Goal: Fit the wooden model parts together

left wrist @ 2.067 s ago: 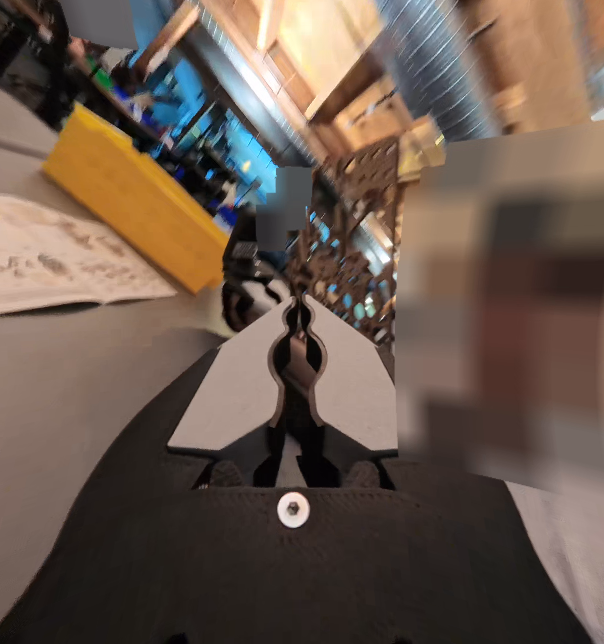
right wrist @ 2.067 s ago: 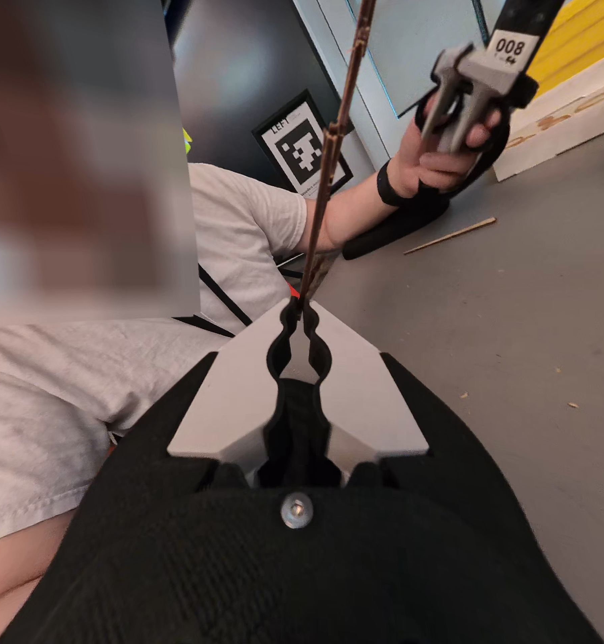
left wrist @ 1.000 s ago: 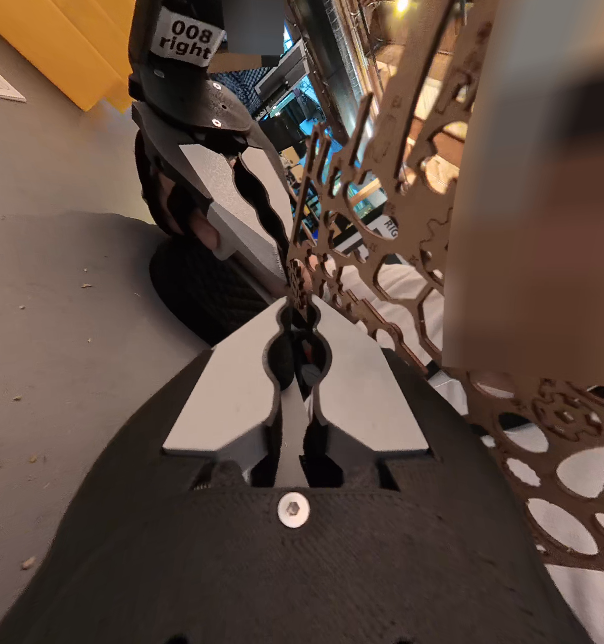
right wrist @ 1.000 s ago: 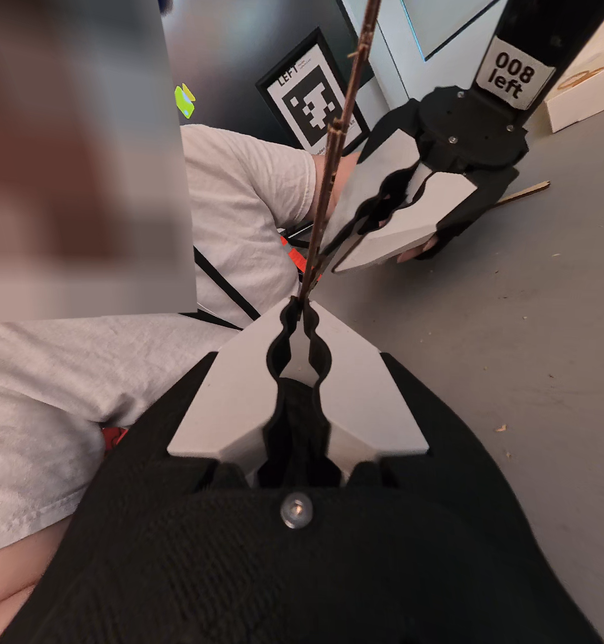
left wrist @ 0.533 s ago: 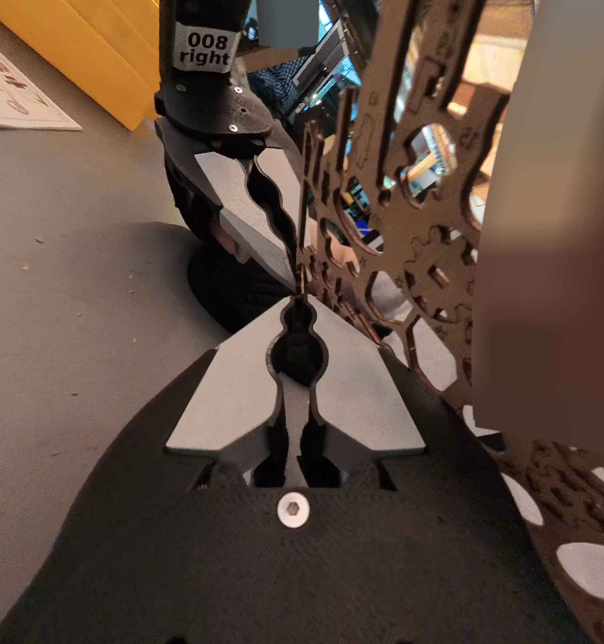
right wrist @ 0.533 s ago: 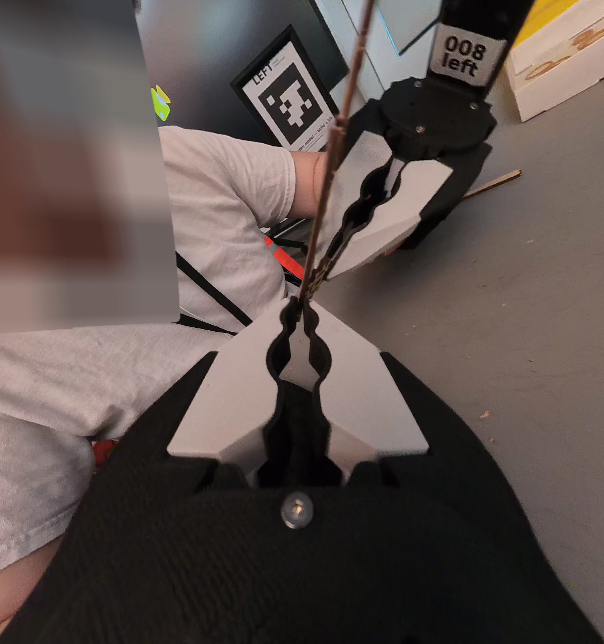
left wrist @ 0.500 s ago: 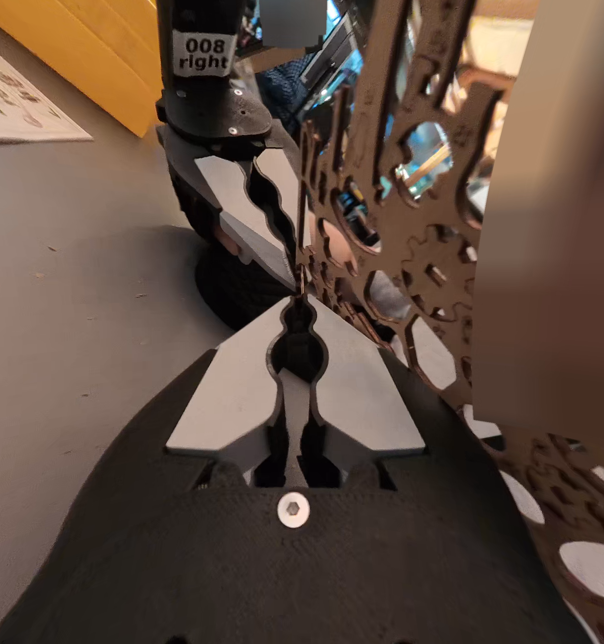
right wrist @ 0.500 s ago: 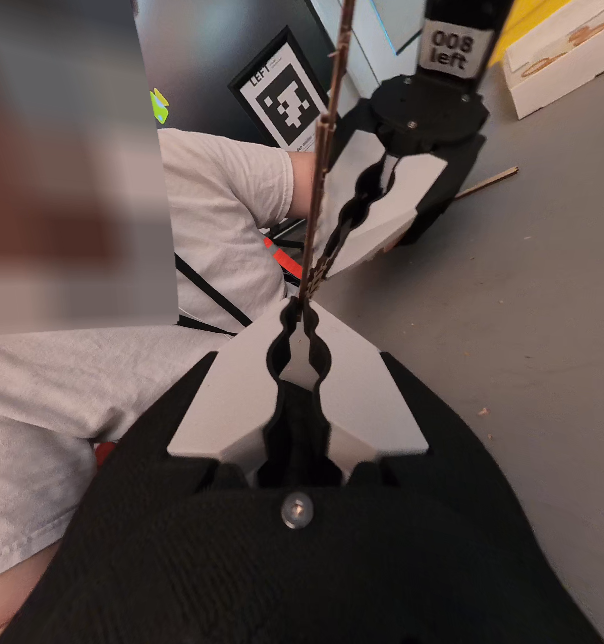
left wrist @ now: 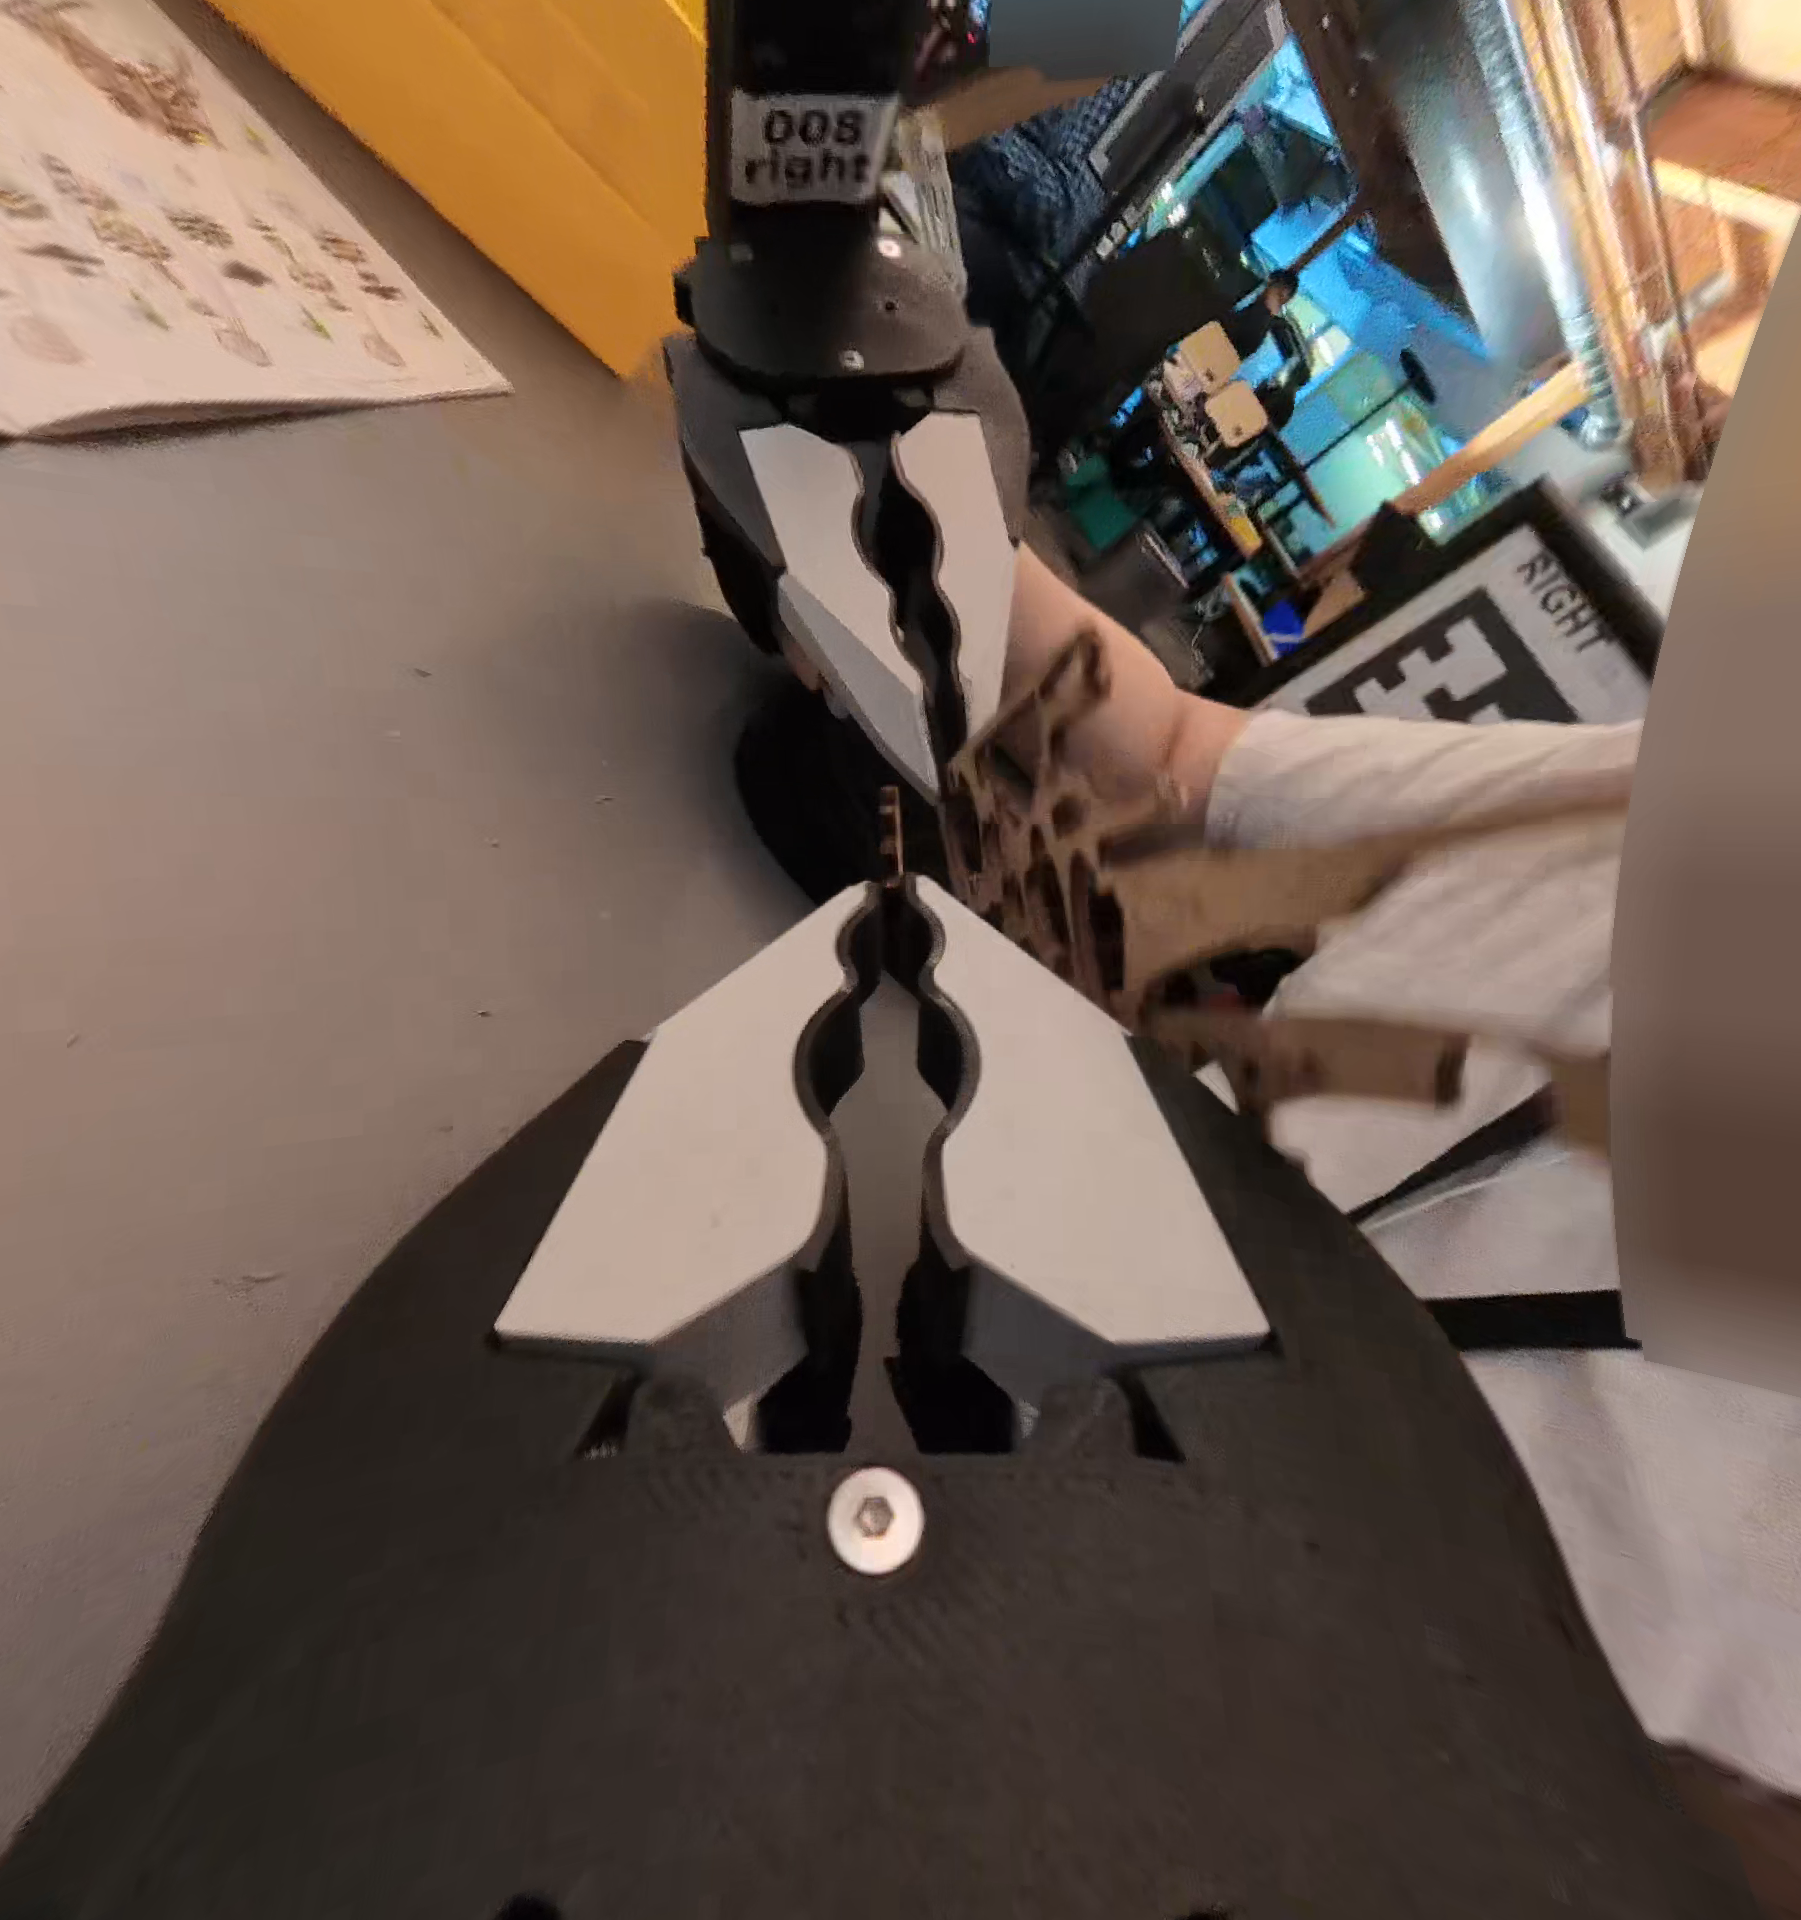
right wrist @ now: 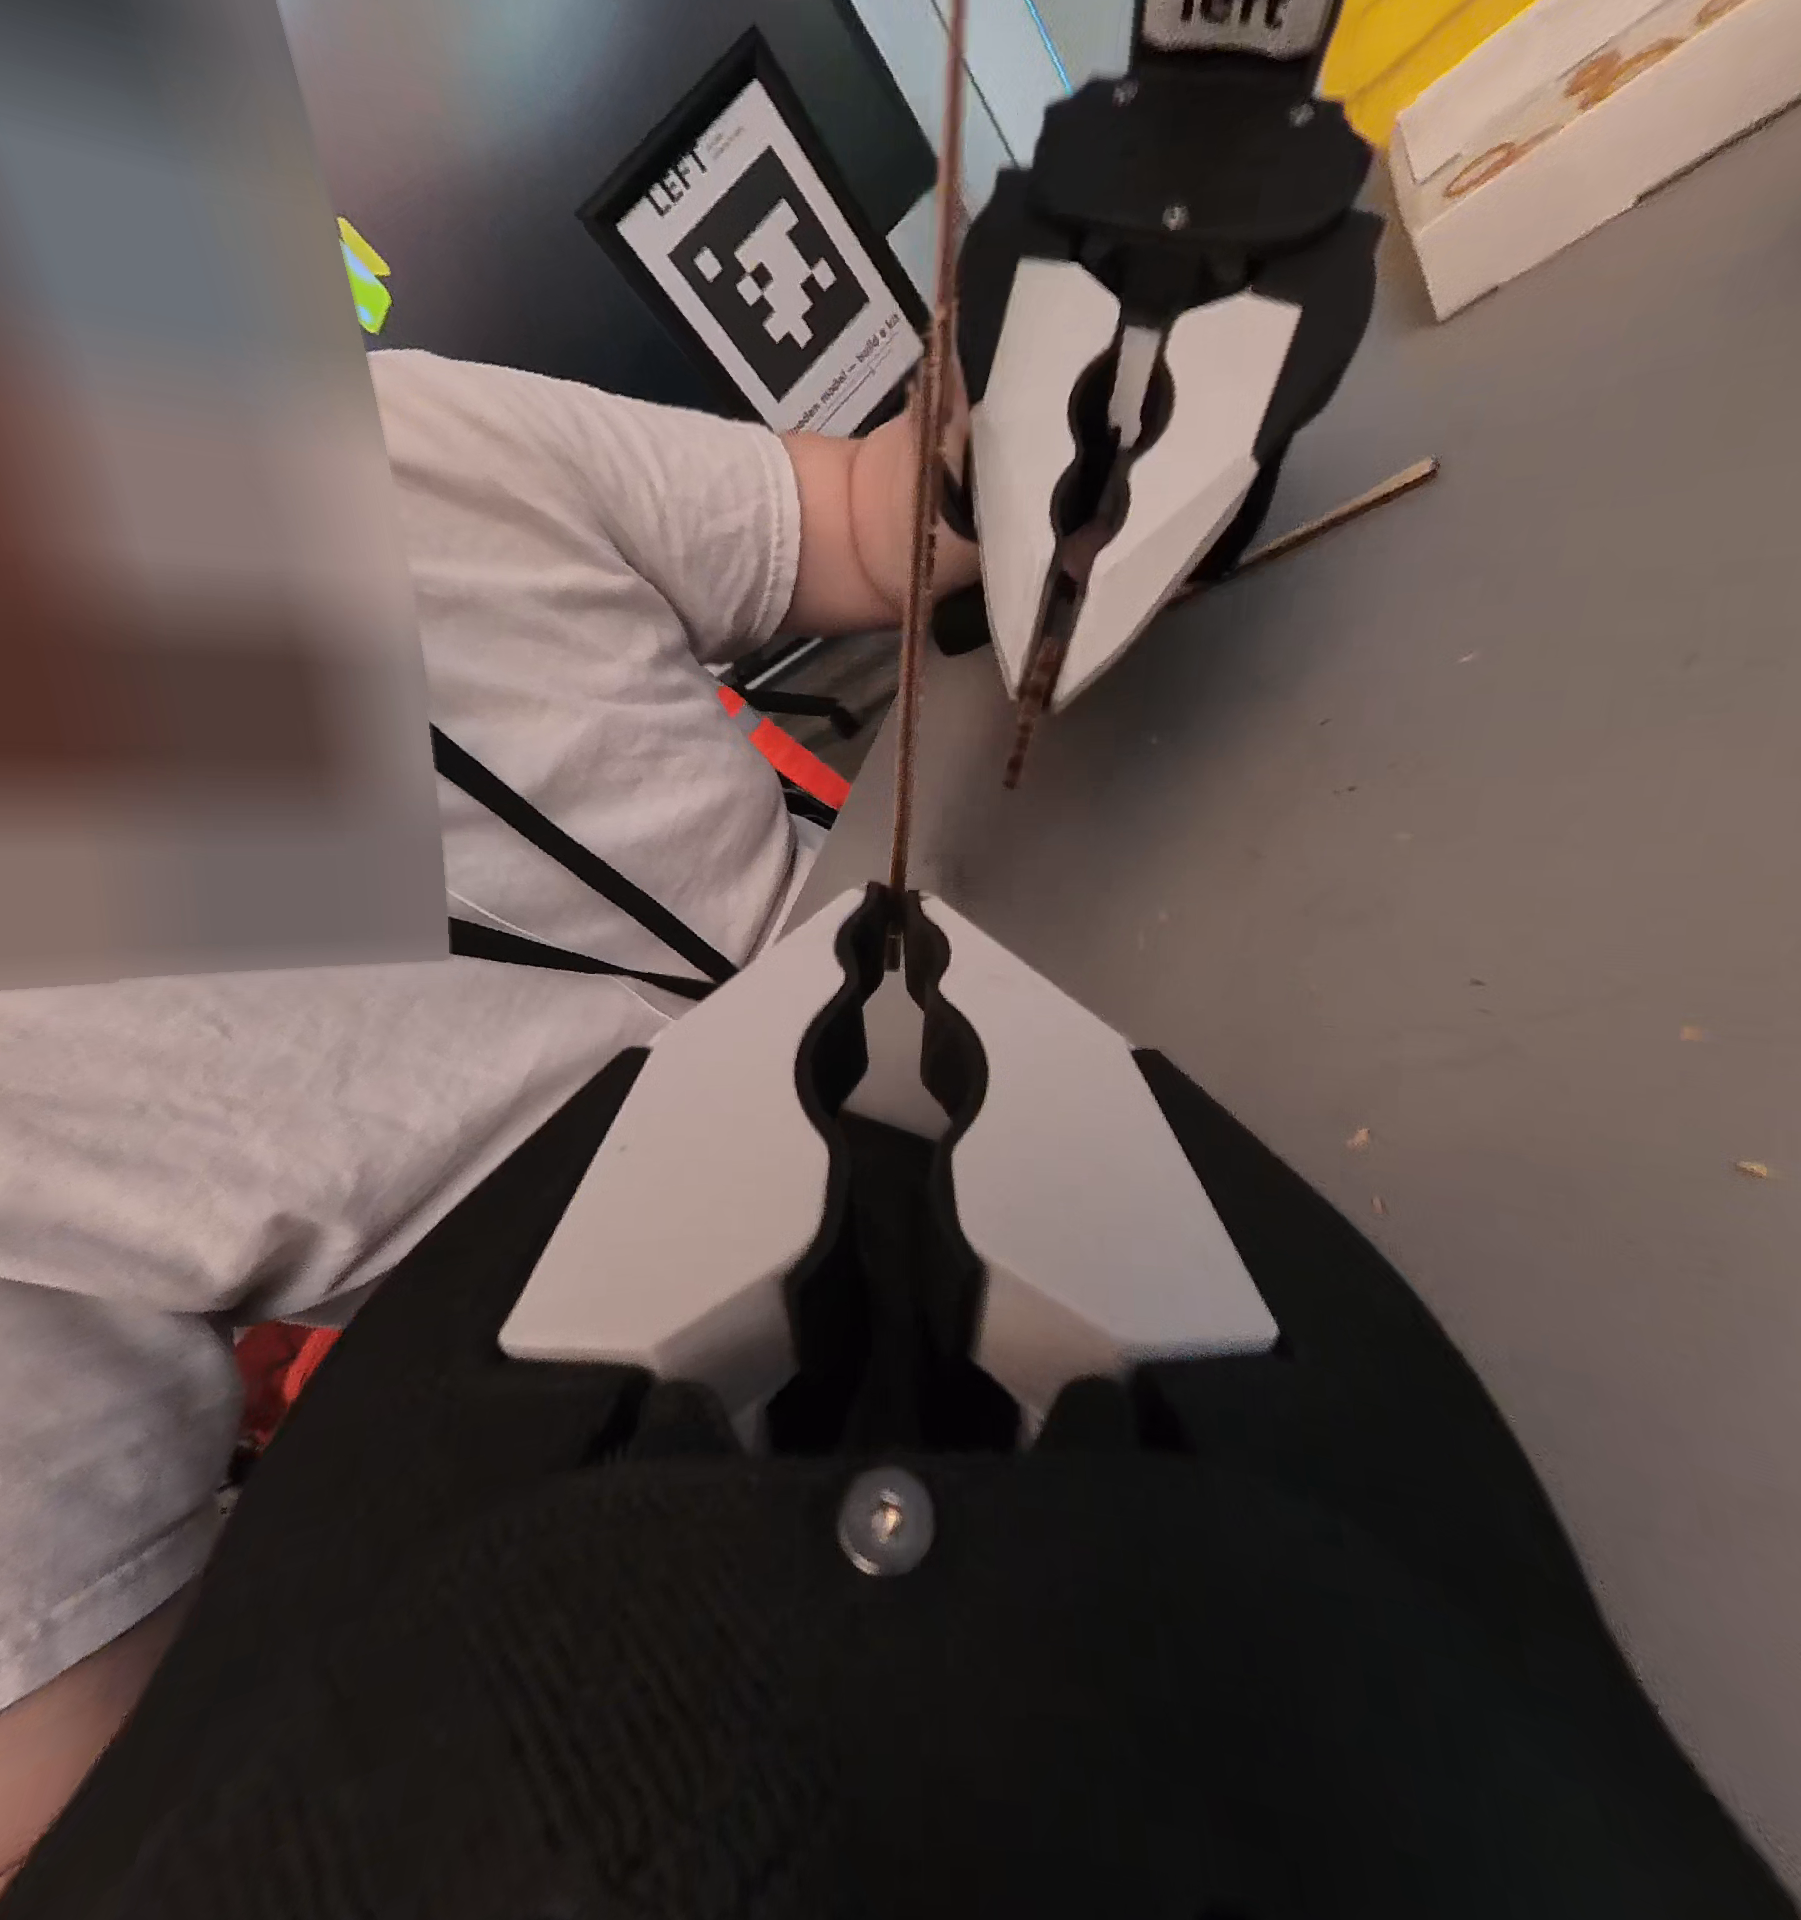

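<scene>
Right wrist view showed your right gripper [right wrist: 891, 904] clamped on the thin wooden sheet [right wrist: 927, 499] rising straight ahead; your left gripper [left wrist: 891, 894] pinched a small wooden piece [left wrist: 888, 831] just beside it. Both looked light and brittle, so you gripped solid edges

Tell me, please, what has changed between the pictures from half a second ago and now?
The left gripper has pulled away from the wooden sheet and now holds a small wooden piece clear of it. In the left wrist view the sheet has swung from upright before the camera to low on the right. The right gripper stays shut on the sheet's edge; the grey table is unchanged.
</scene>
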{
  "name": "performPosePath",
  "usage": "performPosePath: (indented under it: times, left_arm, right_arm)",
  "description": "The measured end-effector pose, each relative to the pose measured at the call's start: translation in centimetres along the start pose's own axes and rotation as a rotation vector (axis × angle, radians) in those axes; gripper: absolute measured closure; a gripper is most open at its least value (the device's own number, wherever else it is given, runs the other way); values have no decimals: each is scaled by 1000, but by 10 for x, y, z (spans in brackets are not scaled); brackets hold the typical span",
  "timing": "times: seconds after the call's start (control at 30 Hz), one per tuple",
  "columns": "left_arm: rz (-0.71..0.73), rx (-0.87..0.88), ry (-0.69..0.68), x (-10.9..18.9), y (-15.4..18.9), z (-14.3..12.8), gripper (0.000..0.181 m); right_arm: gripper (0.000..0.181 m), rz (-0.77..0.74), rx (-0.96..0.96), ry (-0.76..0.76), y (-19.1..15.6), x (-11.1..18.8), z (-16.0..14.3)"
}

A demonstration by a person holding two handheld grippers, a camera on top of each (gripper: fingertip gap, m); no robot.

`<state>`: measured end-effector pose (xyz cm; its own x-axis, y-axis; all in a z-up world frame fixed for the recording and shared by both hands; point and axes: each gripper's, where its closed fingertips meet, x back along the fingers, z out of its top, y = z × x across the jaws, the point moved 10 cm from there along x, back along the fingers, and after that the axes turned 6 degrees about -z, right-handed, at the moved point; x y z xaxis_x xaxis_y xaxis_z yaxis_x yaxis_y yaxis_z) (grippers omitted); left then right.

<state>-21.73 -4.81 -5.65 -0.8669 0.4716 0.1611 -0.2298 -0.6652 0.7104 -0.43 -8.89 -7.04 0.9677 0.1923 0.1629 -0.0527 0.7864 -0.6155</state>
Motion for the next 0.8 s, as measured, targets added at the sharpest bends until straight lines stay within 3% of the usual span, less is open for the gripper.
performPosePath:
  times: [0.27,0.4,0.47,0.6,0.7,0.8]
  left_arm:
    - [216,-94,72,45,-1,16,181]
    - [360,-198,116,74,6,26,181]
    - [372,-226,146,83,11,30,181]
    - [277,-260,251,87,27,35,181]
    - [100,-189,286,67,35,32,181]
    - [1,-120,296,40,36,25,181]
  right_arm:
    - [180,-136,-95,-226,6,-5,-15]
    - [179,-180,-173,-234,10,-4,-16]
    - [177,-238,-188,-224,12,0,-14]
    - [160,-521,-98,-251,23,14,-12]
    - [152,-551,60,33,5,15,18]
    - [154,-408,130,338,-25,3,39]
